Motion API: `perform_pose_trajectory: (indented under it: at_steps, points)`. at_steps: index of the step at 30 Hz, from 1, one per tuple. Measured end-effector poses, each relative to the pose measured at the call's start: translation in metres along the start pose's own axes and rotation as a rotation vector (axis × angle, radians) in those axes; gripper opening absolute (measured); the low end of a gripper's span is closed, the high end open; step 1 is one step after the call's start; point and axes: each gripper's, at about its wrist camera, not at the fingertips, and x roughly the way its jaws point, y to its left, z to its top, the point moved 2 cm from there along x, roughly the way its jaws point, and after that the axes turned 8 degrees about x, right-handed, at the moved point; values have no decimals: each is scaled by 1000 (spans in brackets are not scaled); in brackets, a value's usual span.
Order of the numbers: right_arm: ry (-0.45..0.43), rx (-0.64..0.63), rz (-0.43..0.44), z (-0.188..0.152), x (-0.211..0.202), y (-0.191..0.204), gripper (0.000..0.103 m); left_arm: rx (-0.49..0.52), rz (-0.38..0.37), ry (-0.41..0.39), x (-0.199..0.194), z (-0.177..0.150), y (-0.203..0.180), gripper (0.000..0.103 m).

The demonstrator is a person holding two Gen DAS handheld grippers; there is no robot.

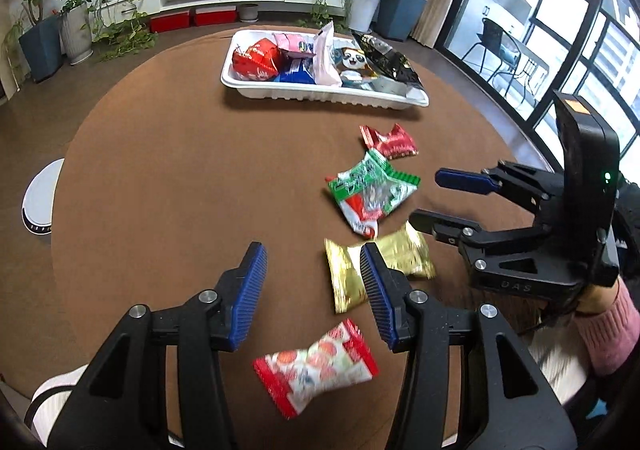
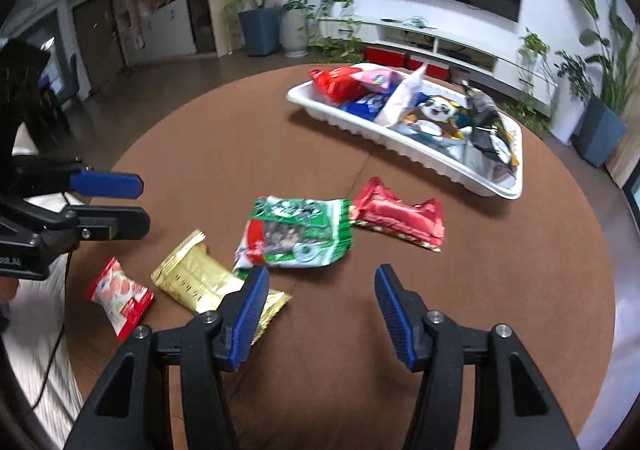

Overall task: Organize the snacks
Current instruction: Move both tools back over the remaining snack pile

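Four loose snack packets lie on the brown round table (image 1: 180,170): a red-and-white one (image 1: 316,368), a gold one (image 1: 408,254), a green one (image 1: 372,190) and a red one (image 1: 390,142). Beyond them a white tray (image 1: 320,96) holds several snack bags. My left gripper (image 1: 312,254) is open and empty, hovering above the red-and-white packet, its right finger overlapping the gold one. My right gripper (image 2: 322,276) is open and empty, just short of the green packet (image 2: 296,230) and the red packet (image 2: 400,218). Its left finger covers a corner of the gold packet (image 2: 192,276).
The tray (image 2: 400,148) sits at the table's far side. A pink sleeve (image 1: 608,330) holds the right gripper (image 1: 426,198) close beside the left gripper (image 2: 143,202). A white round stool (image 1: 40,198) stands off the table's left edge; potted plants and a TV cabinet line the wall.
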Motion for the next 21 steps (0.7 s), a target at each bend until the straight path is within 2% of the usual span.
perform_pose_trajectory:
  at_steps: [13, 21]
  points:
    - [43, -199, 157, -9, 0, 45, 59, 70, -34, 39, -4, -29, -7, 47]
    - [107, -296, 161, -6, 17, 59, 59, 71, -32, 49, -2, -33, -6, 48]
